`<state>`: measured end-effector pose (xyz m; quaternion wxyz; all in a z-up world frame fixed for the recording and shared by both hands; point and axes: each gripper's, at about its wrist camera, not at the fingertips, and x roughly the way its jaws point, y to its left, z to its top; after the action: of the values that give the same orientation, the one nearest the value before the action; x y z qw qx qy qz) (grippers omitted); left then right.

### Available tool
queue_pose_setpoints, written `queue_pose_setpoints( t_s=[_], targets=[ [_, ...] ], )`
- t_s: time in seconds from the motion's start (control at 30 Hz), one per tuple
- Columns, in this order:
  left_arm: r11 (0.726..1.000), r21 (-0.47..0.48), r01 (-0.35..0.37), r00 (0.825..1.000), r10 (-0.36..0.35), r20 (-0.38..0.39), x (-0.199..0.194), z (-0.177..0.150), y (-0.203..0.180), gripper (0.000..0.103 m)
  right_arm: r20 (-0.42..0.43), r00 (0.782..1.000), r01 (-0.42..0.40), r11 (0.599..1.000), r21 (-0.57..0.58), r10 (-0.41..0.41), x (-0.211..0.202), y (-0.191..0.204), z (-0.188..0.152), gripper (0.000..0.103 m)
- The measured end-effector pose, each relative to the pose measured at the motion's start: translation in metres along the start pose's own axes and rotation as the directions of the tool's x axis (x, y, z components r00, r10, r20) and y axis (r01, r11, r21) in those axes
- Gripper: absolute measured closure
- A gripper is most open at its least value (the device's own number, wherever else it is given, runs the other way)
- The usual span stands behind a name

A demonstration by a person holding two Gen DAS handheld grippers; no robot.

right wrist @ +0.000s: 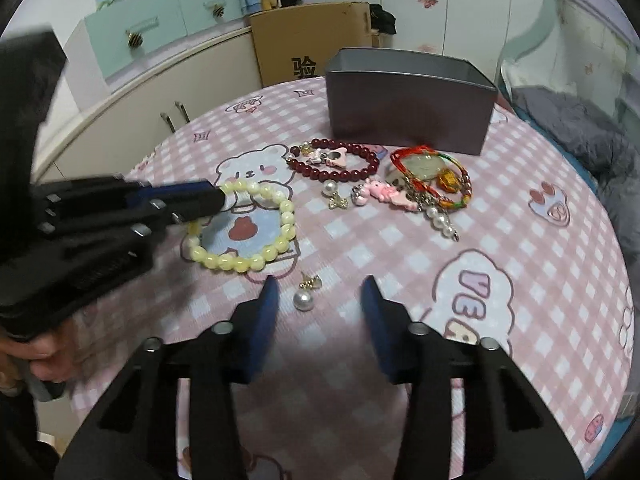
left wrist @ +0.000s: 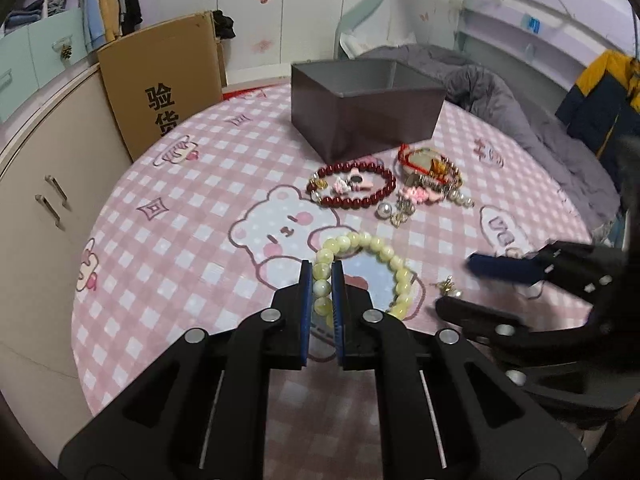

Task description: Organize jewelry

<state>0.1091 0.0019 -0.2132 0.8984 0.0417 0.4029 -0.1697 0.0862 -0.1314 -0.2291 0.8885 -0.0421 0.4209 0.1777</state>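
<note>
A pale yellow bead bracelet (left wrist: 376, 242) (right wrist: 286, 216) lies on the pink chequered cloth. My left gripper (left wrist: 322, 276) (right wrist: 208, 200) is shut on its near-left arc, with beads pinched between the blue pads. A pearl earring (right wrist: 304, 300) (left wrist: 450, 286) with a gold bow lies between the fingers of my right gripper (right wrist: 320, 292) (left wrist: 472, 288). It sits nearer the left pad, and neither pad touches it. Farther back lie a dark red bead bracelet (right wrist: 360, 174) (left wrist: 384, 192), a red-and-green cord bracelet (right wrist: 428, 168), pink charms (right wrist: 388, 194) and another pearl earring (right wrist: 332, 190). Behind them stands an open grey box (right wrist: 408, 120) (left wrist: 360, 120).
The round table's cloth (right wrist: 520, 240) drops off at the left and right edges. A cardboard box (left wrist: 160, 80) and a cream cabinet (left wrist: 40, 200) stand beyond the left edge. A grey quilt (left wrist: 520, 120) lies to the right. A hand (right wrist: 44, 360) holds the left gripper.
</note>
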Motion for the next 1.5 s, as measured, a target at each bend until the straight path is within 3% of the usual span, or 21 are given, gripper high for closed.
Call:
queue_pose_setpoints(
  t_s=[0.03, 0.07, 0.3, 0.67, 0.87, 1.07, 1.23, 1.5],
  targets=[
    [1.000, -0.007, 0.003, 1.000, -0.003, 0.005, -0.002, 0.001, 0.002, 0.094, 0.000, 1.000, -0.003, 1.000, -0.015, 0.003, 0.000, 0.002, 0.000, 0.087],
    [1.000, -0.017, 0.007, 1.000, -0.007, 0.013, -0.005, 0.002, 0.003, 0.094, -0.001, 1.000, -0.011, 1.000, -0.021, 0.011, 0.000, 0.003, 0.000, 0.093],
    [0.998, -0.054, 0.044, 0.998, -0.042, 0.046, -0.015, 0.007, 0.010, 0.094, 0.054, 0.995, -0.080, 0.996, 0.032, 0.078, -0.019, -0.009, 0.004, 0.094],
    [0.995, -0.047, 0.092, 0.987, -0.084, 0.139, -0.045, 0.042, 0.010, 0.094, 0.169, 0.979, -0.128, 0.988, 0.089, 0.112, -0.061, -0.044, 0.050, 0.094],
    [0.995, -0.010, 0.101, 0.970, -0.096, 0.225, -0.070, 0.087, 0.007, 0.094, 0.257, 0.961, -0.116, 0.992, 0.053, 0.099, -0.094, -0.061, 0.106, 0.093],
    [0.980, -0.023, 0.200, 0.948, -0.187, 0.259, -0.074, 0.152, 0.009, 0.094, 0.286, 0.949, -0.161, 0.985, 0.068, 0.135, -0.108, -0.087, 0.165, 0.093],
    [0.978, -0.036, 0.207, 0.956, -0.194, 0.219, -0.058, 0.194, -0.001, 0.094, 0.216, 0.963, -0.189, 0.974, 0.127, 0.159, -0.085, -0.109, 0.196, 0.093],
    [0.974, -0.103, 0.203, 0.979, -0.198, 0.055, 0.000, 0.220, -0.013, 0.093, 0.076, 0.978, -0.205, 0.948, 0.243, 0.192, -0.023, -0.139, 0.200, 0.093]
  ],
)
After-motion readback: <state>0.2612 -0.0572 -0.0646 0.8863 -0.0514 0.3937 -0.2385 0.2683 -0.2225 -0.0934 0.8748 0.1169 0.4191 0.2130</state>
